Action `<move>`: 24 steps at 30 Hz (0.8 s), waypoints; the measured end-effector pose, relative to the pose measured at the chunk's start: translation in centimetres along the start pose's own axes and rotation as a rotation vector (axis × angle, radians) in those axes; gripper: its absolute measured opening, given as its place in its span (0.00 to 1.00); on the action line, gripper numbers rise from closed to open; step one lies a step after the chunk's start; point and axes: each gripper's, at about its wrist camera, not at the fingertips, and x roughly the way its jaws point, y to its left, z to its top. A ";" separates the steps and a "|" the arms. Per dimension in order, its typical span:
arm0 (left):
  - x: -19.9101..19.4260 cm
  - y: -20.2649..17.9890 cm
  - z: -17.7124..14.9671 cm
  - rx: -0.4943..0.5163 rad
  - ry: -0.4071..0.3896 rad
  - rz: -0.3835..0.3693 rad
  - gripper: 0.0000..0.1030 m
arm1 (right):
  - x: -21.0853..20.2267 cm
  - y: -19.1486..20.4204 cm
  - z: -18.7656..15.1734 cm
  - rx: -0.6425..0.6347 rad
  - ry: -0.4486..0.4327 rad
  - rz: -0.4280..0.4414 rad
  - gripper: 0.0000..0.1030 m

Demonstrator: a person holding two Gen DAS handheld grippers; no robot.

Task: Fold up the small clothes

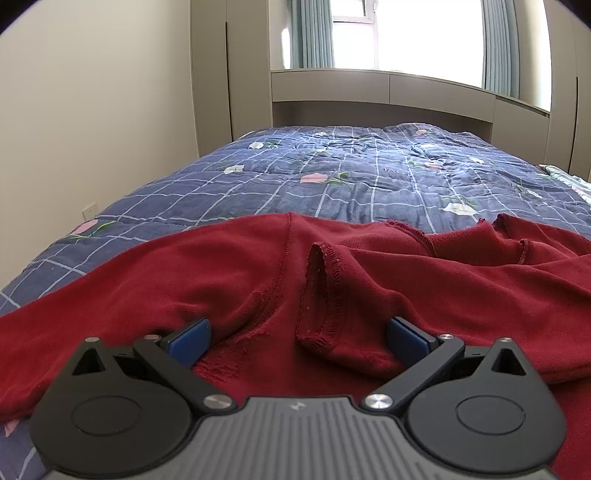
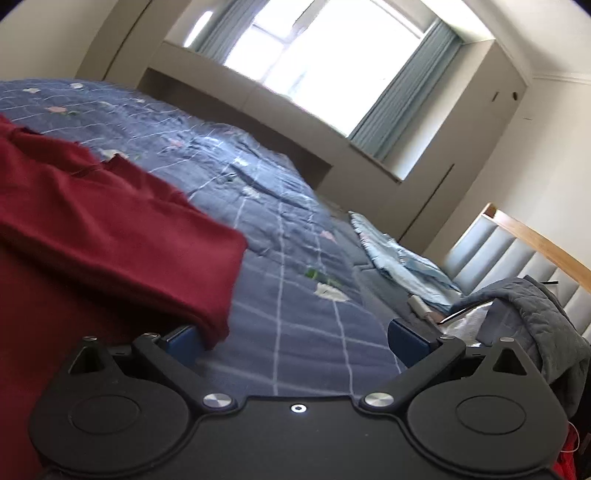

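Note:
A dark red garment (image 1: pixel 229 266) lies spread and rumpled on the blue checked quilt (image 1: pixel 332 173). In the left wrist view my left gripper (image 1: pixel 299 338) is open, low over the garment, with a raised fold with a stitched hem (image 1: pixel 321 288) between its blue pads. In the right wrist view the garment (image 2: pixel 103 229) fills the left side. My right gripper (image 2: pixel 295 339) is open over the quilt (image 2: pixel 295 295), tilted, its left pad (image 2: pixel 183 341) at the garment's folded right edge.
The bed runs back to a beige cabinet and bright window (image 1: pixel 406 33). A wall stands at the left (image 1: pixel 92 110). In the right wrist view a light blue cloth (image 2: pixel 399 258), a grey quilted cloth (image 2: pixel 535 306) and a padded headboard (image 2: pixel 517 251) lie at the right.

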 end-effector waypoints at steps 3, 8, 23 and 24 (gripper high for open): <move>0.0 0.0 0.0 0.000 0.000 0.000 1.00 | -1.7 -0.1 -0.3 0.002 0.012 0.027 0.99; -0.1 0.1 0.0 -0.004 -0.002 -0.005 1.00 | -3.3 -0.2 1.0 0.039 -0.045 0.044 0.99; -1.7 2.5 0.9 -0.073 0.076 -0.078 1.00 | -3.7 2.3 3.3 -0.026 -0.053 0.119 0.99; -2.5 3.4 0.9 -0.112 0.088 -0.088 1.00 | -4.7 2.3 3.3 -0.034 -0.065 0.132 0.99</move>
